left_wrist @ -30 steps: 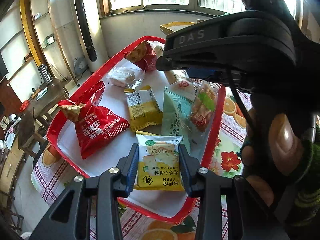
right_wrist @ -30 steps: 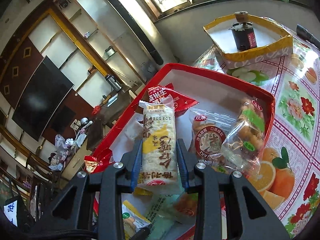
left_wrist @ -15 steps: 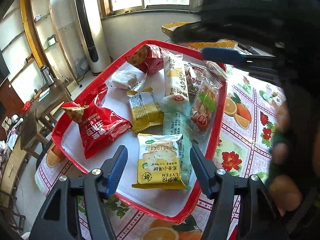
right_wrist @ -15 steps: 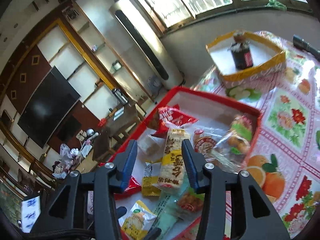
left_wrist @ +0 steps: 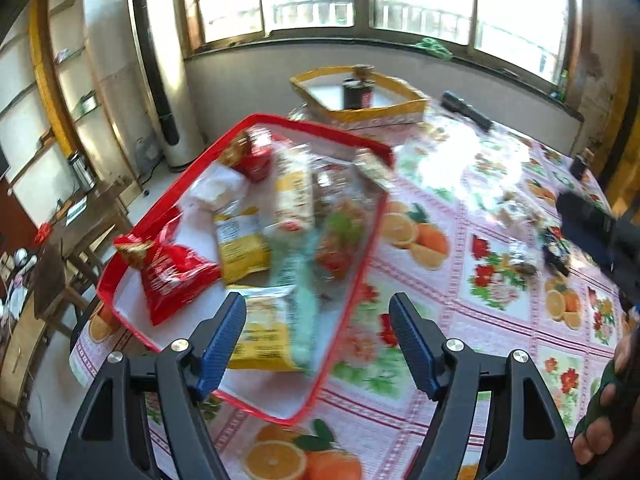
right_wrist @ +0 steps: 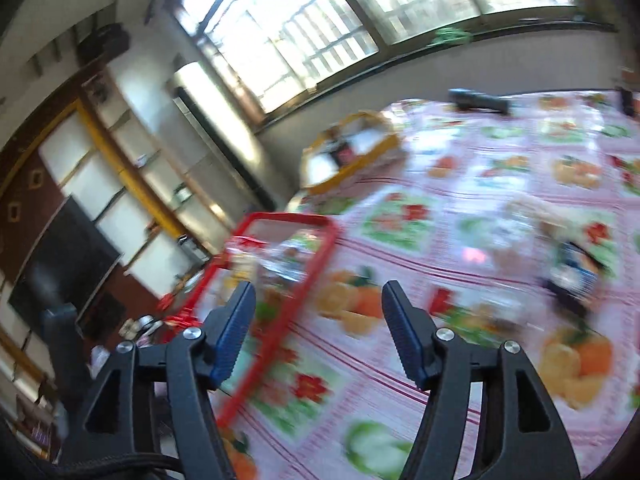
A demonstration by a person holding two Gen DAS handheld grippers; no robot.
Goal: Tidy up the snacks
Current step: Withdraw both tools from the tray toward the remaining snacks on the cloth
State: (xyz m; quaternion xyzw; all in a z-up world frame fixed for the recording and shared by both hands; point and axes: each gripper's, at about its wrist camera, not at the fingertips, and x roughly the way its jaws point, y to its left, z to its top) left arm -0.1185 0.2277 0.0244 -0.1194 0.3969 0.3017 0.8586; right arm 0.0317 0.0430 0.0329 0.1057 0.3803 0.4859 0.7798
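A red tray [left_wrist: 362, 280] on the flowered tablecloth holds several snack packs: a red chip bag [left_wrist: 172, 272], a long rice cracker pack [left_wrist: 294, 196] and a yellow cracker packet [left_wrist: 260, 334]. My left gripper [left_wrist: 317, 304] hovers over the tray's near right edge. Its jaws are opening with nothing between them, and the yellow packet lies just beside the left finger. My right gripper [right_wrist: 319, 296] is over the tablecloth to the right of the tray [right_wrist: 288, 312], jaws opening and empty. Loose snacks [right_wrist: 576, 272] lie further right, blurred.
A yellow-rimmed box [left_wrist: 360, 100] with a dark bottle in it stands behind the tray. A black object [left_wrist: 466, 110] lies near the table's far edge. More small packets [left_wrist: 518, 252] sit on the cloth at right. A person's hand [left_wrist: 600, 420] shows at the lower right.
The left gripper let go of the yellow cracker packet, opened and drew back. The right gripper released the long rice cracker pack in the tray and swung away to the right.
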